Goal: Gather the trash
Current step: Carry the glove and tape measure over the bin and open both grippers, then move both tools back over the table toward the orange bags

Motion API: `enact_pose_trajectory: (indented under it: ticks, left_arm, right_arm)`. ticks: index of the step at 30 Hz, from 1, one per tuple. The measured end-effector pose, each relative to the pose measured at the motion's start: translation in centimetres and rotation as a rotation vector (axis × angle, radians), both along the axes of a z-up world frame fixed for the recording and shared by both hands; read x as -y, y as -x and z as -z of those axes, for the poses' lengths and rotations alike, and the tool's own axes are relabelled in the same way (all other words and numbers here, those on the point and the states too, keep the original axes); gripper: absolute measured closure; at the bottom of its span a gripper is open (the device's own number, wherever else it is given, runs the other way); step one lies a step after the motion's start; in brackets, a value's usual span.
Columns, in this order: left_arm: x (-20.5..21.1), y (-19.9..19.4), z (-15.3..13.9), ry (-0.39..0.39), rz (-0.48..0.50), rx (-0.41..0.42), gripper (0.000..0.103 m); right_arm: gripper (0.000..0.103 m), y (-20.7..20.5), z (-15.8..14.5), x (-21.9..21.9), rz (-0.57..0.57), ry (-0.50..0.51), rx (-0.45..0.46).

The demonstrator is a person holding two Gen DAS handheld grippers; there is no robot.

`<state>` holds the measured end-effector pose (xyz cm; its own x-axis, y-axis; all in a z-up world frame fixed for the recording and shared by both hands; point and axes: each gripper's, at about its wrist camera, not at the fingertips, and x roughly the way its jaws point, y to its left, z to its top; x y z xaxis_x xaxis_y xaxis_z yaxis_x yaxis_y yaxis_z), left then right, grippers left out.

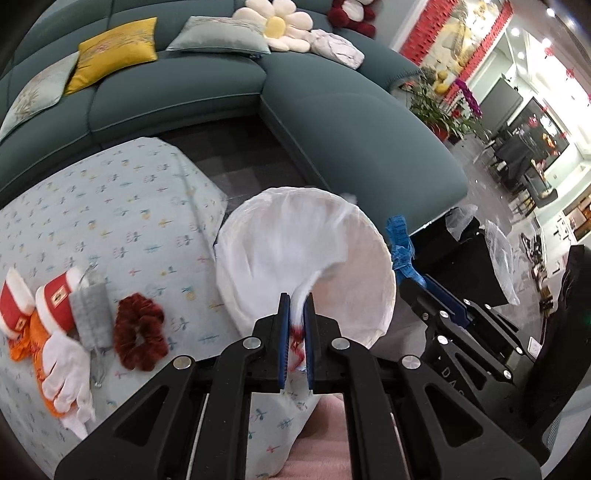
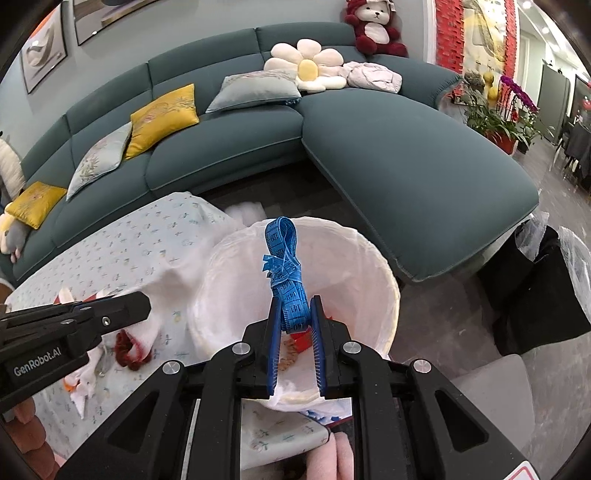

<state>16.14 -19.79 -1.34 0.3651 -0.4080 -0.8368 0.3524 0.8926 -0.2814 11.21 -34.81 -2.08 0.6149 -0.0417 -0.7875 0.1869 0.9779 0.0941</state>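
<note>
- Two grippers are in view, both angled downward over a white bin bag (image 2: 369, 266) that lines a round bin beside the tabletop (image 1: 129, 206).
- Left gripper (image 1: 297, 299): jaws closed on a gathered fold of the bin bag (image 1: 295, 236), pinching the white plastic between the blue pads. A red mark shows on the plastic low between the jaws.
- Right gripper (image 2: 295, 301): jaws closed on a bundled blue measuring tape (image 2: 284, 258). The tape stands upright out of the jaws, with its looped end uppermost.
- The measuring tape sits above the mouth of the bin bag and is not resting in it. In the left wrist view the measuring tape (image 1: 400, 243) appears just past the right rim of the bag.
- Some orange and red scraps (image 2: 295, 343) lie at the bottom of the bag, partly hidden by the right gripper.
- The tabletop carries a pale patterned cloth. On it, left of the bag, lie a dark red scrunchie (image 1: 138, 332), a grey item (image 1: 92, 314), red-and-white packets (image 1: 37, 302) and white and orange pieces (image 1: 62, 376).
- A teal sectional sofa (image 2: 406, 155) stands behind the tabletop, holding yellow and pale cushions, a flower-shaped cushion (image 2: 306, 68) and a plush bear (image 2: 375, 26).
- A black container (image 2: 535, 295) with clear plastic stands on the floor to the right of the bin.
</note>
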Motion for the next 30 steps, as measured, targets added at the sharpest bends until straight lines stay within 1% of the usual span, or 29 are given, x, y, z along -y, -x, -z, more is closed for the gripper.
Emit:
enact_pose_trajectory:
  ticks: [3,7,9,10,11,12,13,14,15,21,23,25,27,30]
  left_arm:
    - [1.0,-0.4,0.3,-0.013,0.01,-0.004,0.096]
    - [1.6,-1.0,0.6,0.008,0.011,-0.013,0.096]
    - [1.4,-1.1,0.7,0.016,-0.003,-0.016,0.093]
    - [1.4,-1.1,0.7,0.015,-0.005,-0.017,0.09]
    - [1.3,-1.2,0.7,0.008,-0.009,-0.016,0.081]
    - [1.0,-1.2,0.6,-0.002,-0.02,-0.007,0.07]
    - [0.8,-1.2,0.5,-0.005,-0.029,0.0,0.065]
    - [0.6,-1.2,0.4,-0.007,-0.037,0.007,0.056]
    - [0.4,-1.2,0.3,-0.008,-0.041,0.012,0.054]
    - [-1.4,-1.3,-0.2,-0.004,-0.082,0.01,0.053]
    - [-2.5,-1.1,-0.3,-0.006,-0.107,0.016,0.052]
    - [-3.7,-0.8,-0.2,-0.011,-0.136,0.021,0.048]
    - [-5.2,-0.4,-0.2,-0.017,-0.162,0.022,0.044]
    - [-7.7,0.2,0.3,-0.034,-0.206,0.013,0.042]
  right_arm:
    - [0.089,-0.4,0.3,0.4,0.001,0.004,-0.004]
    - [0.088,-1.1,0.6,0.6,-0.005,0.009,-0.006]
    - [0.087,-1.4,0.6,0.6,-0.008,0.011,-0.007]
    - [0.083,-1.5,0.6,0.6,-0.008,0.008,-0.005]
    - [0.073,-1.5,0.6,0.6,-0.002,0.012,-0.004]
    - [0.067,-1.5,0.7,0.5,0.003,0.014,0.0]
    - [0.058,-1.5,0.5,0.5,0.011,0.015,0.01]
    - [0.055,-1.4,0.4,0.5,0.016,0.013,0.017]
    - [0.055,-1.4,0.4,0.5,0.017,0.011,0.019]
    - [0.054,-1.4,-0.2,-0.5,-0.005,0.02,0.021]
    - [0.049,-1.3,-0.6,-0.9,-0.012,0.018,0.026]
    - [0.046,-0.9,-1.1,-1.6,-0.019,0.016,0.038]
    - [0.046,-0.6,-1.5,-2.5,-0.033,0.019,0.043]
    - [0.045,-0.2,-2.1,-4.3,-0.063,0.021,0.048]
